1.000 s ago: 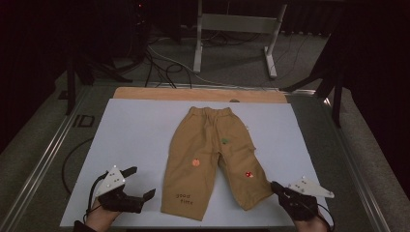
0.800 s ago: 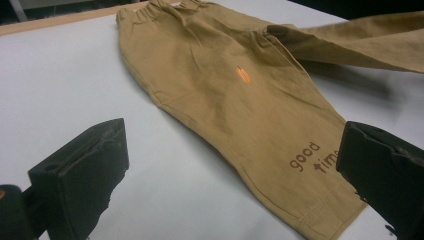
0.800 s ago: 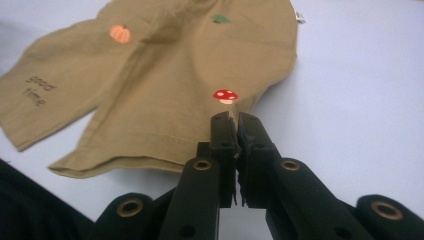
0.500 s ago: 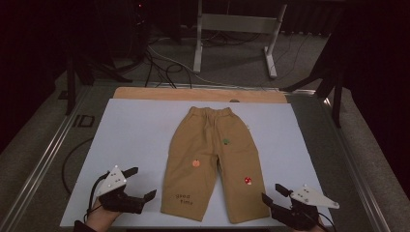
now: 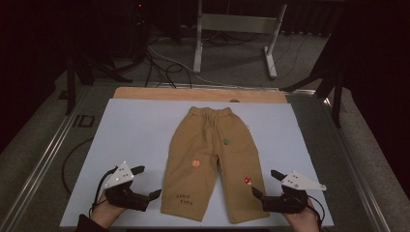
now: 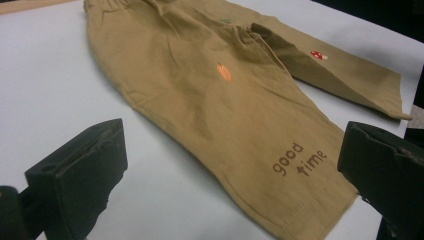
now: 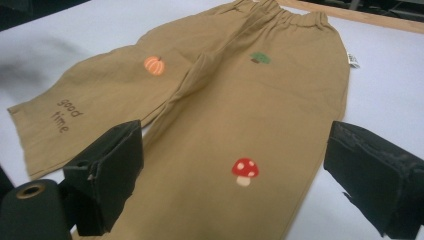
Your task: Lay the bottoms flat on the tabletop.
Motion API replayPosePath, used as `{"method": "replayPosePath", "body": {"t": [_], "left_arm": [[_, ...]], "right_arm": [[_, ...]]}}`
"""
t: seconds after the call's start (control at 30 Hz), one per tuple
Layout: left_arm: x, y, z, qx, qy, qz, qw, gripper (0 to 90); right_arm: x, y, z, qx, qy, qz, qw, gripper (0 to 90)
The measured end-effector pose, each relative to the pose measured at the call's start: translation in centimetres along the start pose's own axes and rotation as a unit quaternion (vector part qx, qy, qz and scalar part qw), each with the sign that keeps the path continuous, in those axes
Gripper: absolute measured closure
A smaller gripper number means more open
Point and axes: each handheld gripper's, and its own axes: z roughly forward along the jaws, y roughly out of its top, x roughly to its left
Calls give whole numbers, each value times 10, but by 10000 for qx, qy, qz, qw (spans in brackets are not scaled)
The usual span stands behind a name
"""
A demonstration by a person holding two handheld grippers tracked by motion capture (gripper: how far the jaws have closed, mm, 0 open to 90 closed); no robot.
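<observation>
While the trousers (image 5: 212, 162) lie flat on the white sheet (image 5: 135, 135) covering the worktop (image 5: 58, 145), waistband away from the person and both legs pointing toward them, a hand-held gripper sits at each leg end. The left hand-held gripper (image 5: 143, 182) rests just beside the leg printed "good time", its jaws spread and empty. The right hand-held gripper (image 5: 265, 183) sits just beside the mushroom leg's hem; its jaws have just been opening and stand wide, nothing pinched between them.
</observation>
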Motion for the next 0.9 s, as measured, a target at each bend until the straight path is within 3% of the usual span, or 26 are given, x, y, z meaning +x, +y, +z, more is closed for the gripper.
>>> {"method": "replayPosePath", "body": {"t": [0.33, 0.47, 0.7, 0.9], "left_arm": [[11, 18, 12, 41, -3, 93, 9999, 6], [19, 25, 19, 97, 42, 96, 9999, 6], [33, 40, 34, 191, 225, 185, 9994, 6], [46, 54, 49, 250, 425, 168, 9986, 7]], "right_arm": [[-24, 8, 29, -172, 110, -37, 9998, 92], [-33, 12, 39, -118, 129, -64, 9998, 107], [-44, 20, 57, -60, 143, -213, 9997, 116], [-58, 31, 71, -115, 116, -203, 9997, 117]]}}
